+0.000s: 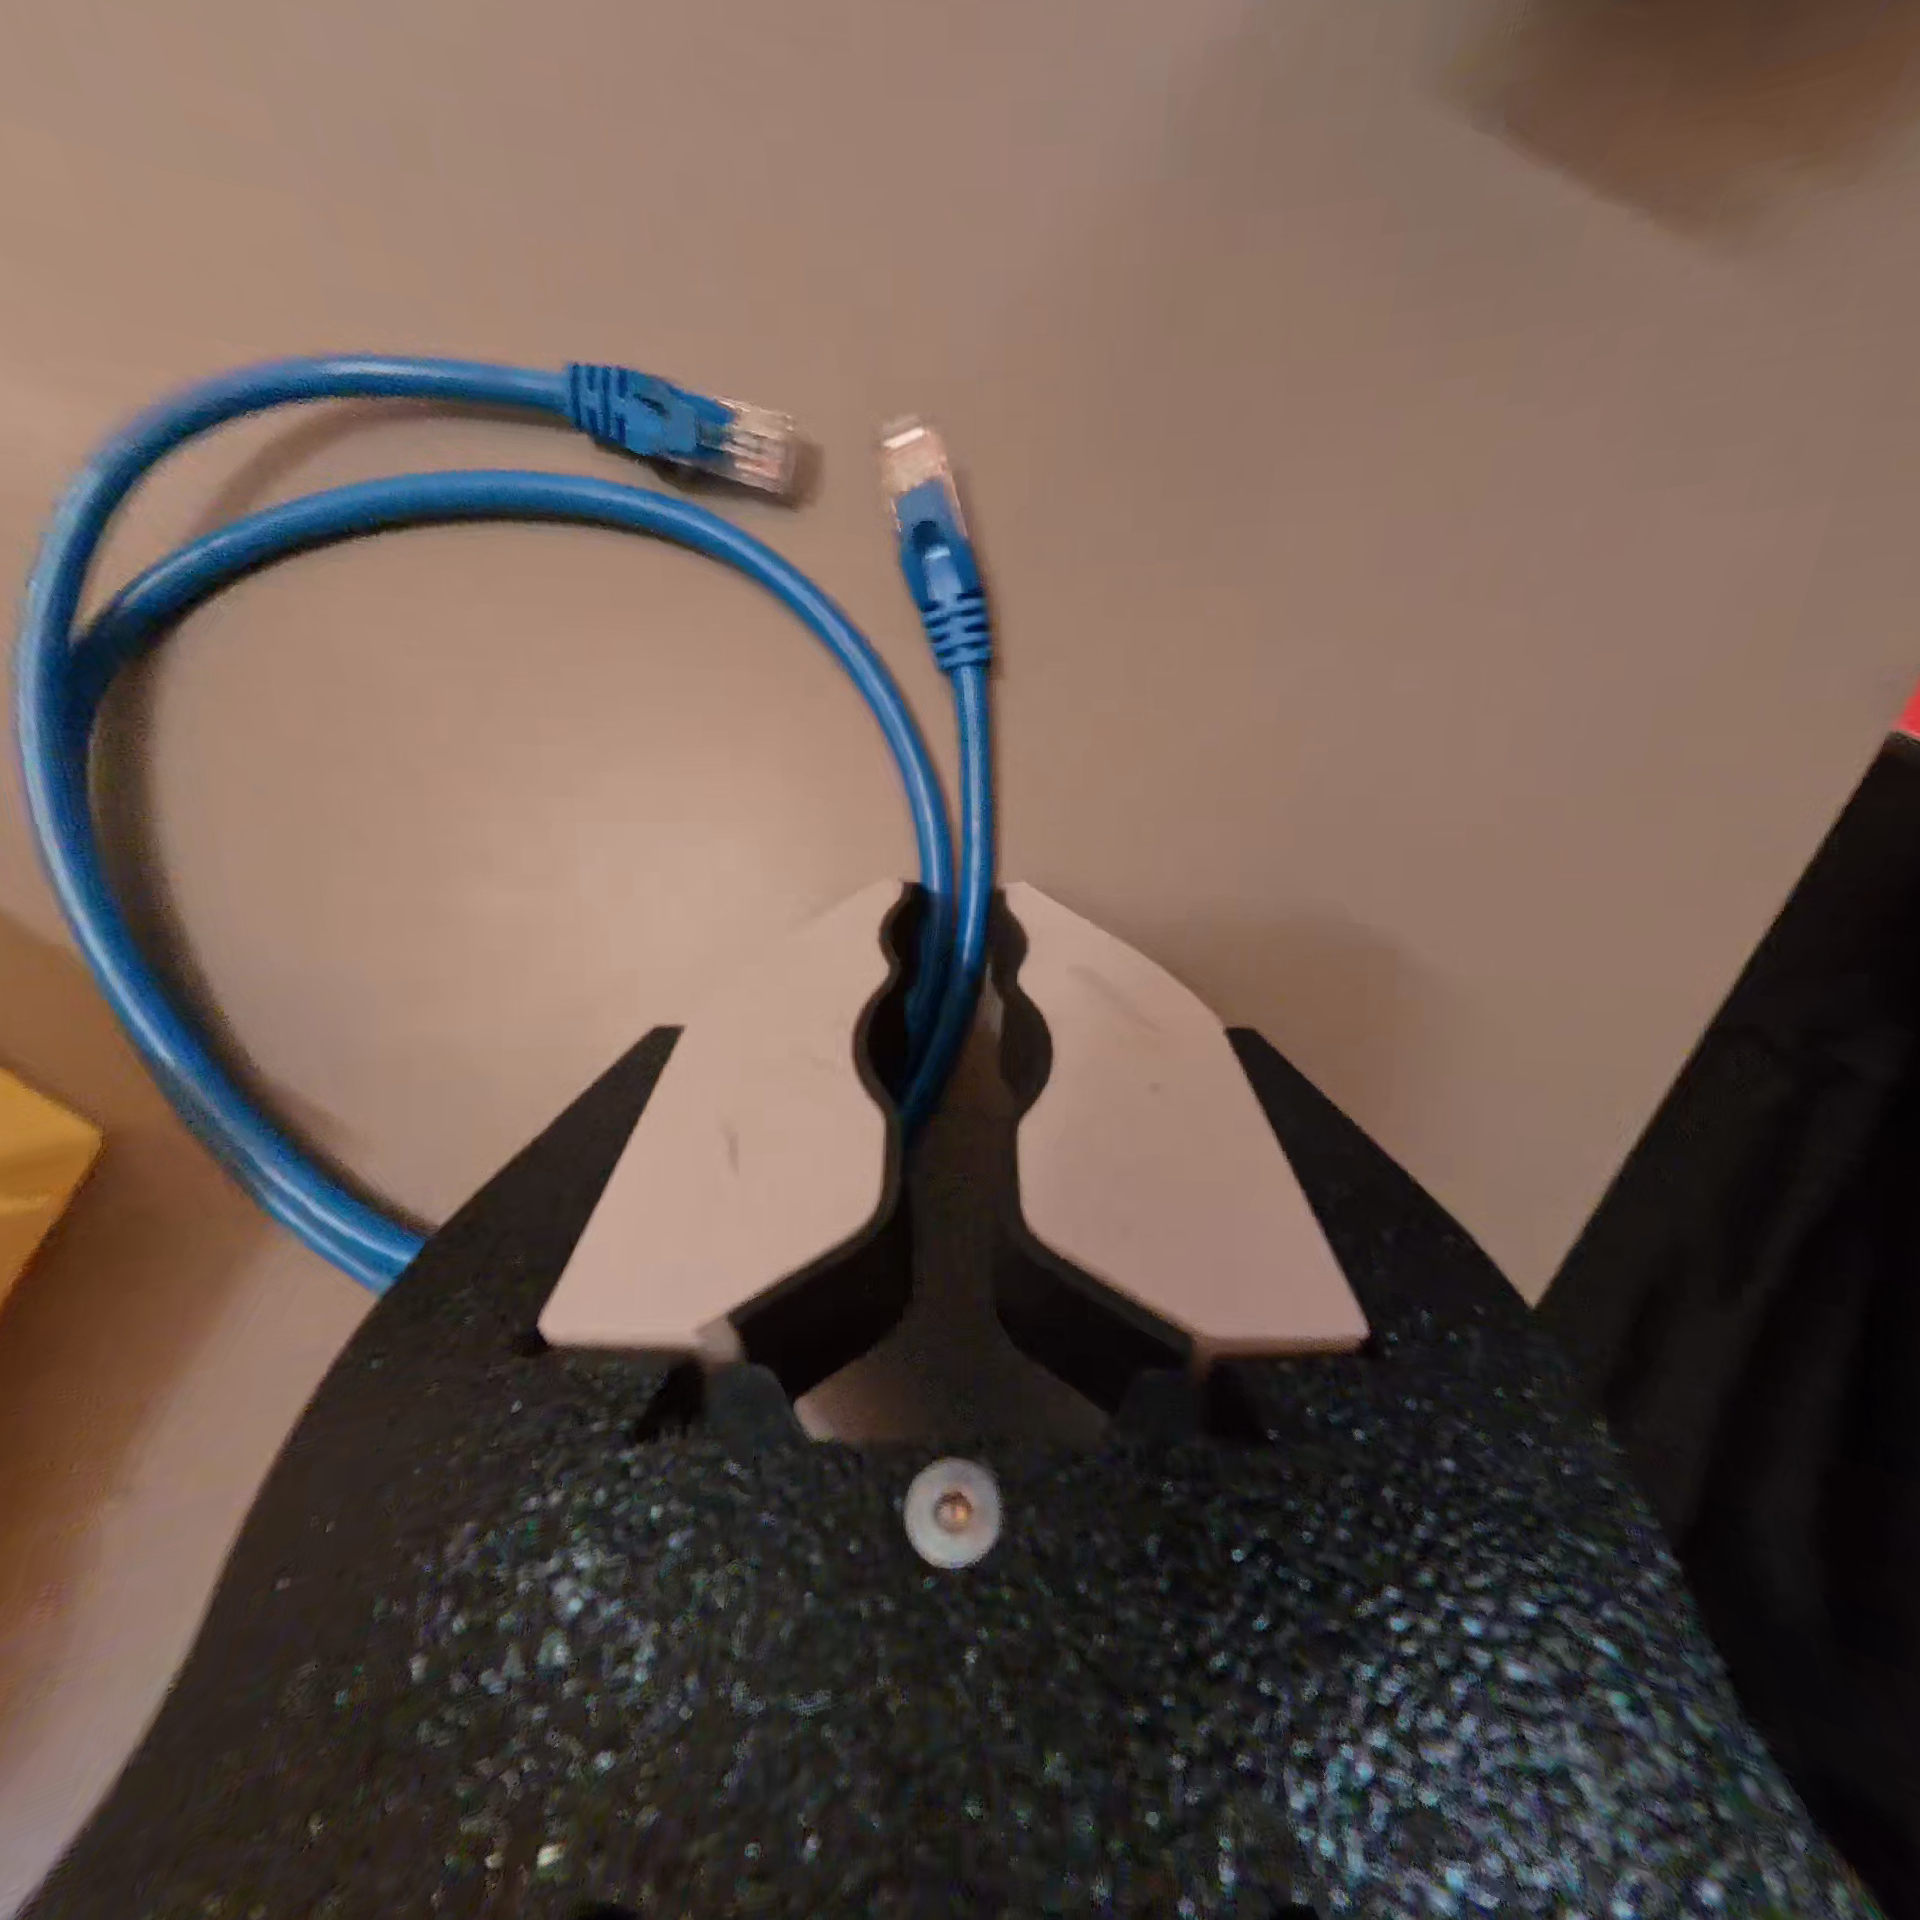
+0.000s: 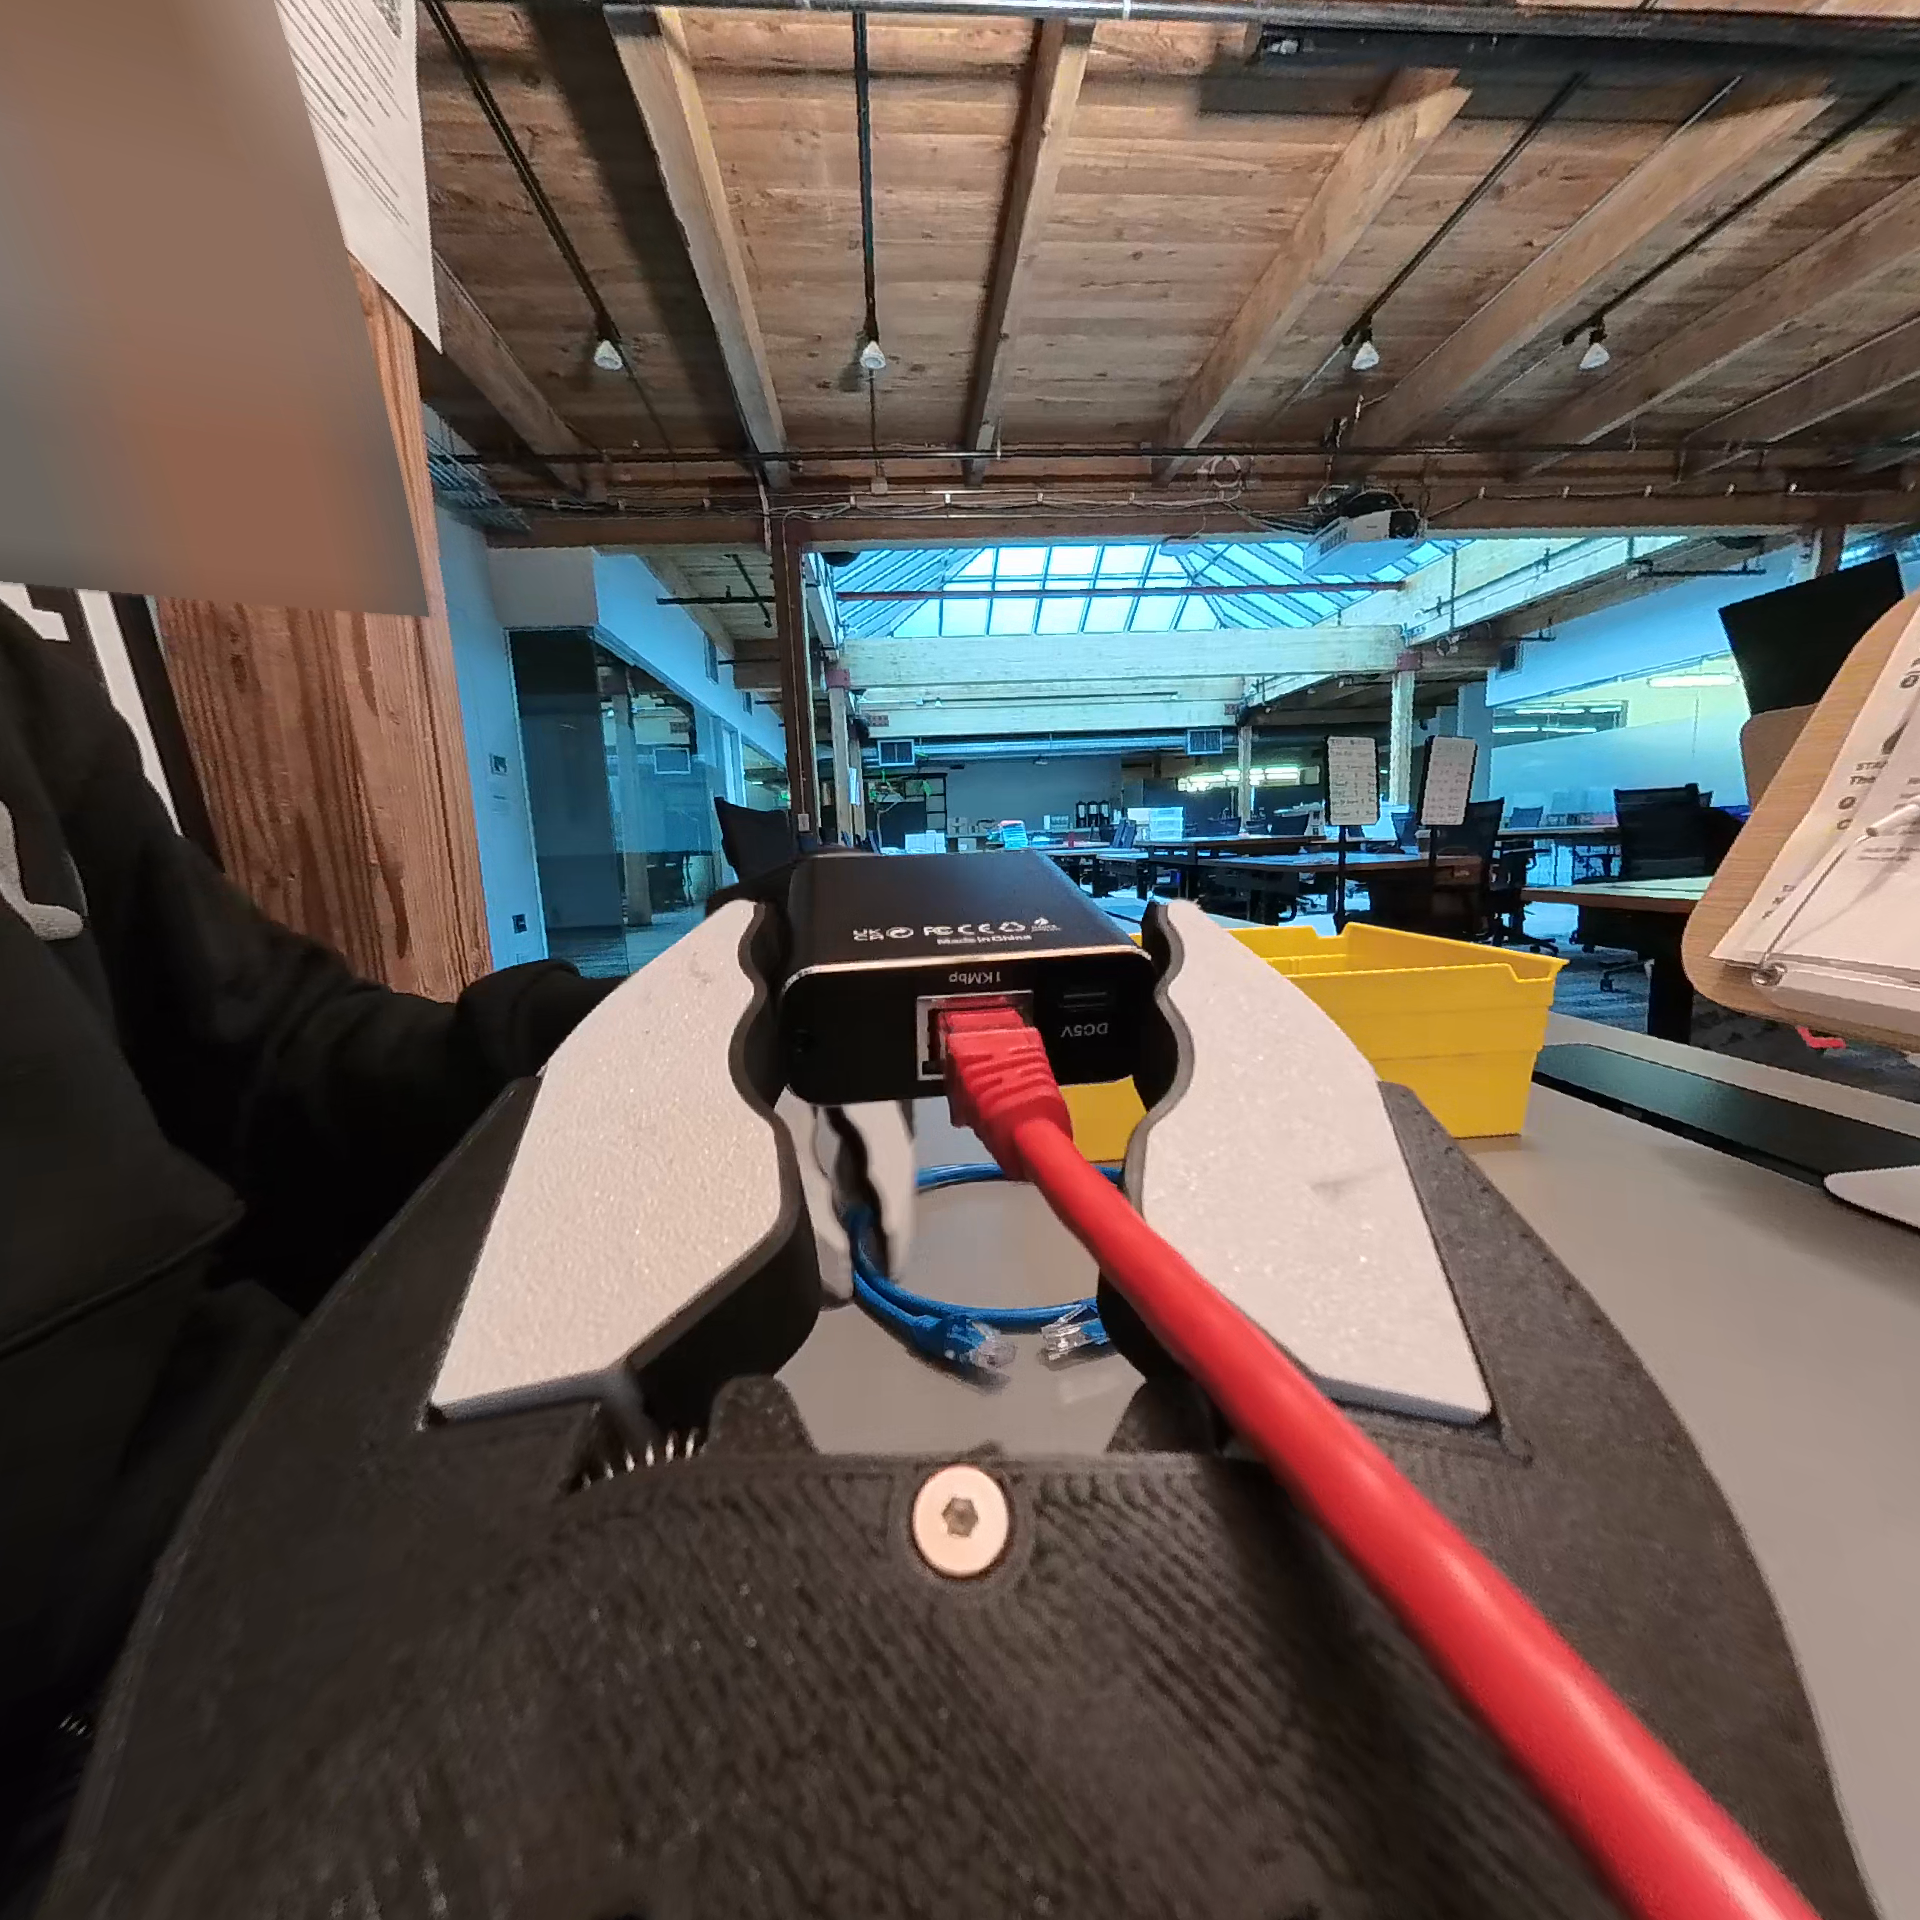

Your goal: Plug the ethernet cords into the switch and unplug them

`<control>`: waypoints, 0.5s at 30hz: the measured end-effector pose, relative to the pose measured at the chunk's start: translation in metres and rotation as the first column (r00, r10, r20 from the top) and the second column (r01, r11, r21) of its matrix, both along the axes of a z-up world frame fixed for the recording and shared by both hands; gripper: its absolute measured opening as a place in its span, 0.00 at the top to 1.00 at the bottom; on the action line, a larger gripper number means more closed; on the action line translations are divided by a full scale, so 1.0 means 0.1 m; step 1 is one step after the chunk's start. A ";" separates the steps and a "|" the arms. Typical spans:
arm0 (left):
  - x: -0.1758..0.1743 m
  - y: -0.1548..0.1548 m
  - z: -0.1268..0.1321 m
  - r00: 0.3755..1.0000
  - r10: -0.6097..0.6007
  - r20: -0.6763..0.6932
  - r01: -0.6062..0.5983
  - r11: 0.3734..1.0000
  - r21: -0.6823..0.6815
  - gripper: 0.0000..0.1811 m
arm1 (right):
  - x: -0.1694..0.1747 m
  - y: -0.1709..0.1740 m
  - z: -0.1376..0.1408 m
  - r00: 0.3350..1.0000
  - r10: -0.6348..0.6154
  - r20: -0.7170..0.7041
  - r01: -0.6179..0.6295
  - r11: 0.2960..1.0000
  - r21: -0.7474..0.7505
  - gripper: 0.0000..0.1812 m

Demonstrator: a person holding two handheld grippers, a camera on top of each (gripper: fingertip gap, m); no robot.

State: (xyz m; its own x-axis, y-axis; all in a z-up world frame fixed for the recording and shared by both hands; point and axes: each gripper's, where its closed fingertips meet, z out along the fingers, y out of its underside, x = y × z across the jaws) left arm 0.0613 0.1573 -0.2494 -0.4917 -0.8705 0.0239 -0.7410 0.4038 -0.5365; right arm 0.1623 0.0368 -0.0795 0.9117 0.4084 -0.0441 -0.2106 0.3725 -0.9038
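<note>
1 blue cord [image 1: 966, 831] between left tool [image 1: 951, 904] fingers

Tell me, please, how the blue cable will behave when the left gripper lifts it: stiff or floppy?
Probably springy rather than limp: the blue cable holds wide loops on the table. Its free plug would likely dangle and swing. The left gripper, shut on a thin, smooth jacket, may let it slide.

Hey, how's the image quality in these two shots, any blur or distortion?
Left wrist view: dim warm light, motion-smeared blue cable, soft shadow under the left gripper. Right wrist view: sharp on the switch and red cord, fisheye-bent ceiling beams, one added blurred patch upper left.
</note>
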 end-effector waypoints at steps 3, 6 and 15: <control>-0.01 -0.05 0.03 0.999 -0.043 -0.033 0.043 0.999 0.017 0.94 | 0.01 0.00 0.00 1.000 -0.004 0.004 0.004 1.000 0.000 0.63; 0.03 -0.34 0.39 0.997 -0.078 -0.011 0.072 0.965 -0.250 0.94 | 0.03 -0.02 0.01 1.000 -0.015 0.011 0.015 1.000 0.002 0.63; 0.05 -0.63 2.12 0.967 -0.247 0.057 0.138 0.327 -0.935 0.94 | 0.23 -0.31 0.18 0.998 -0.034 -0.046 0.039 0.993 0.108 0.63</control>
